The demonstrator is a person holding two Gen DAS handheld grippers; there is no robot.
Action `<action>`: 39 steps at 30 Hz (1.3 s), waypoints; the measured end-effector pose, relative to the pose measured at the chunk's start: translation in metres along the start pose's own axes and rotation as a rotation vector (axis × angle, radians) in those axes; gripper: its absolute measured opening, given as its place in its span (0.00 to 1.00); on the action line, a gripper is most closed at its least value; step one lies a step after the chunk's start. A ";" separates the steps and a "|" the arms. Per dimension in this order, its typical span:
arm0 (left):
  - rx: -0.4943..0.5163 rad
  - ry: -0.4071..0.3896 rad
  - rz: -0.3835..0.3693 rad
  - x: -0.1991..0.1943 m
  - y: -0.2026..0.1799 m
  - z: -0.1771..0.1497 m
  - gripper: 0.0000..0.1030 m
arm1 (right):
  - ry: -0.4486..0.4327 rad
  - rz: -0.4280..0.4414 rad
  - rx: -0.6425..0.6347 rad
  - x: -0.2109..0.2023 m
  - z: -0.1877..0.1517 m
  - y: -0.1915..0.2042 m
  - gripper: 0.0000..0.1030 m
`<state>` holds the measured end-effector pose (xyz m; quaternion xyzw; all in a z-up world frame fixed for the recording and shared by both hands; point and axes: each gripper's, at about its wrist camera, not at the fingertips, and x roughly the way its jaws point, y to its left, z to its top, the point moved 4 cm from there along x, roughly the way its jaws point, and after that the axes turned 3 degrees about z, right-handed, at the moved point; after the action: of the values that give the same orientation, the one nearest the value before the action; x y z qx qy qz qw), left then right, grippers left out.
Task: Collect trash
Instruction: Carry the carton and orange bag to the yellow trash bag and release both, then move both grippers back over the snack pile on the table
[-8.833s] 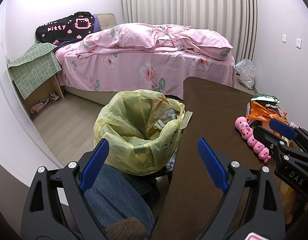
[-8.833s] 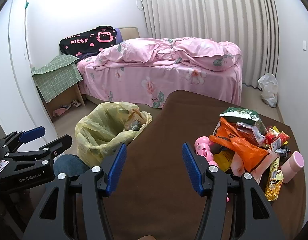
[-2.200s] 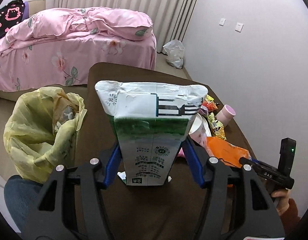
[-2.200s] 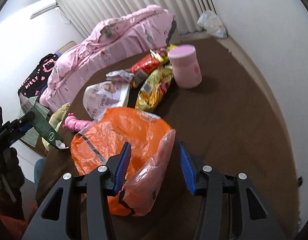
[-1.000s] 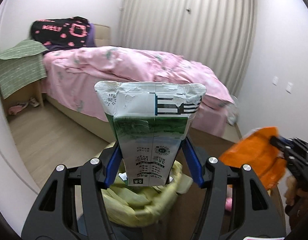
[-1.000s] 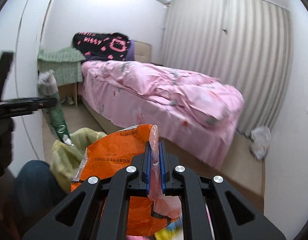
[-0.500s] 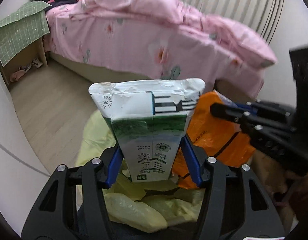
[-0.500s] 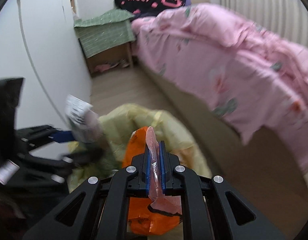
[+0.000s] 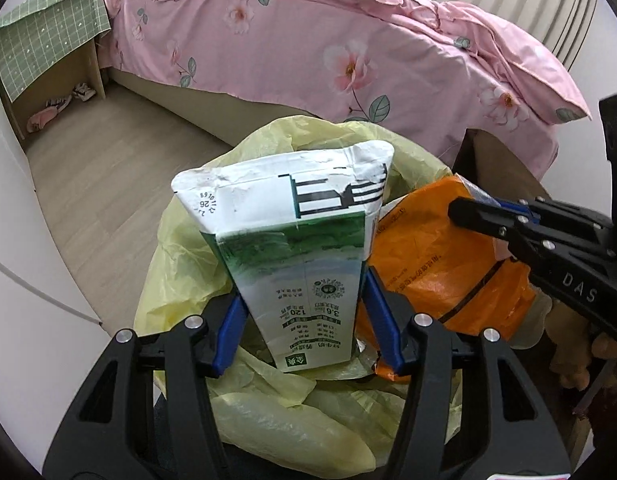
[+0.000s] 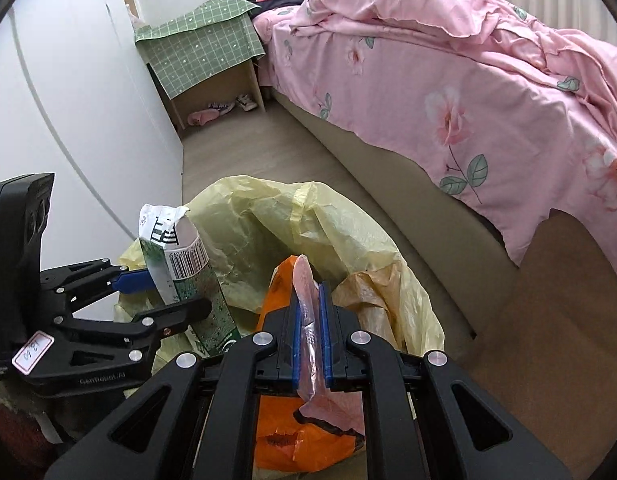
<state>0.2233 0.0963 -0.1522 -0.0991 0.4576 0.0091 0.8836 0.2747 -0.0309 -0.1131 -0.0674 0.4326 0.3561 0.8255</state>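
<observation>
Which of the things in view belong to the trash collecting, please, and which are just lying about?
Job in hand:
- milk carton in left gripper
- orange bag in right gripper
- yellow bin bag

Lying about:
- pink bed
- green checked cloth
- shoes

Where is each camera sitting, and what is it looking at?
Left wrist: sits on the left gripper, looking down along its fingers at the milk carton it clamps over the yellow bin bag; the right gripper shows.
Right wrist: sits on the right gripper, looking down at the orange plastic bag it pinches; the left gripper shows.
Shared: carton, orange bag, bin bag, pink bed.
</observation>
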 end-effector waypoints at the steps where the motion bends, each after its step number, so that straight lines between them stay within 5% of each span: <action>1: -0.011 -0.004 -0.008 -0.002 0.001 0.000 0.51 | -0.002 0.002 0.003 -0.002 -0.001 0.001 0.09; 4: -0.063 0.005 -0.063 -0.007 0.005 -0.001 0.53 | 0.000 0.005 0.023 -0.006 -0.002 -0.002 0.15; 6: -0.101 0.012 -0.094 -0.012 0.008 -0.007 0.66 | -0.011 -0.005 0.028 -0.014 -0.003 -0.003 0.36; 9: -0.108 0.005 -0.099 -0.024 0.007 -0.012 0.74 | -0.034 -0.016 0.034 -0.036 -0.008 -0.001 0.36; 19: -0.044 -0.146 -0.120 -0.096 -0.030 -0.008 0.78 | -0.178 -0.159 0.088 -0.153 -0.067 -0.007 0.36; 25: 0.039 -0.201 -0.234 -0.125 -0.089 -0.016 0.83 | -0.247 -0.316 0.121 -0.226 -0.134 -0.024 0.36; 32: 0.251 -0.138 -0.365 -0.132 -0.187 -0.044 0.85 | -0.290 -0.481 0.231 -0.290 -0.230 -0.054 0.41; 39: 0.404 -0.096 -0.445 -0.127 -0.271 -0.078 0.85 | -0.333 -0.521 0.371 -0.327 -0.305 -0.078 0.53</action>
<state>0.1157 -0.1740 -0.0474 -0.0184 0.3750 -0.2711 0.8863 0.0004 -0.3898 -0.0667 0.0344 0.3176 0.0553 0.9460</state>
